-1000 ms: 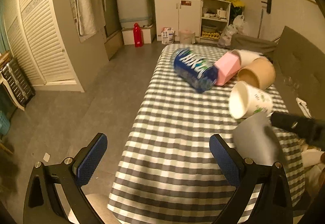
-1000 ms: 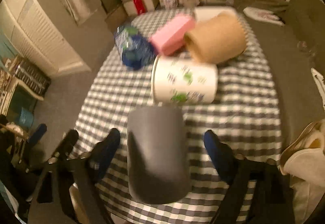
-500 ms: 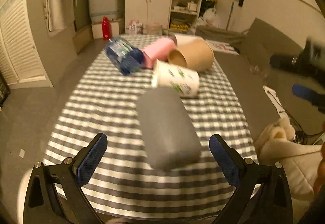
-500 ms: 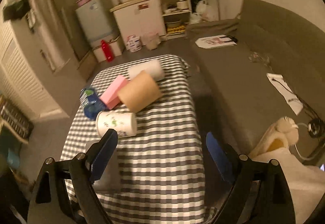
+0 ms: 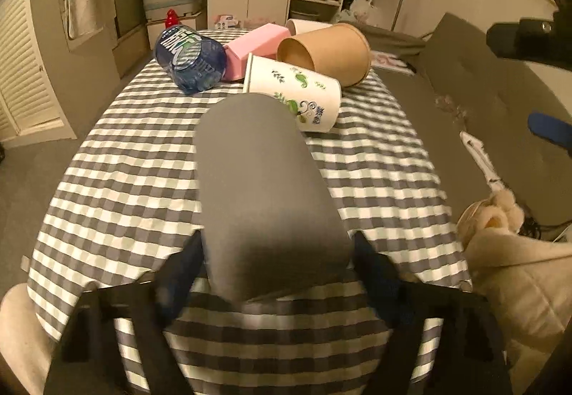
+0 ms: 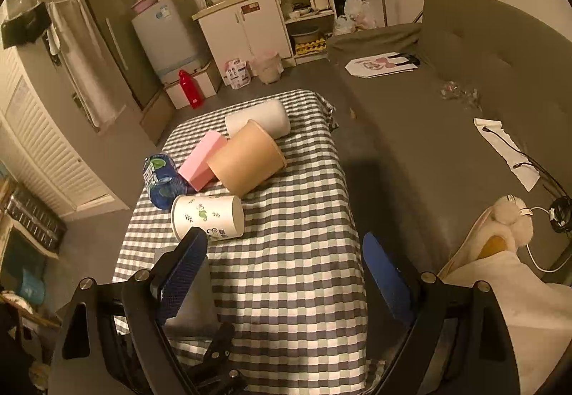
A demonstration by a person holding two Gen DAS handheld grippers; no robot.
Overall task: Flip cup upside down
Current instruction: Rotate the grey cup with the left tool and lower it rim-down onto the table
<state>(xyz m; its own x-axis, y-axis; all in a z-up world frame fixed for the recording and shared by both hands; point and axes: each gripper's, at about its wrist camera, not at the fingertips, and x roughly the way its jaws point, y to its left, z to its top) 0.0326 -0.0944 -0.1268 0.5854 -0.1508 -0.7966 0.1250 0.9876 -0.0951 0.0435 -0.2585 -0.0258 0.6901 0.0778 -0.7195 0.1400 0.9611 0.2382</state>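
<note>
A grey cup [image 5: 264, 194] lies on its side on the checked tablecloth [image 5: 125, 173], closed end toward the white cup. My left gripper [image 5: 277, 262] is shut on the grey cup's near end, one pad on each side. The cup shows partly in the right wrist view [image 6: 195, 305], behind my right gripper's left finger. My right gripper [image 6: 286, 273] is open and empty, raised above the table's near right part.
A white printed paper cup [image 5: 293, 96], a brown paper tub [image 5: 325, 51], a pink box [image 5: 255, 48], a blue water bottle [image 5: 189, 62] and a white roll [image 6: 259, 121] lie at the table's far end. A grey sofa [image 6: 447, 130] runs along the right.
My left gripper has moved in over the grey cup and closed on its near end. My right gripper let the cup go and pulled up and back, open.
</note>
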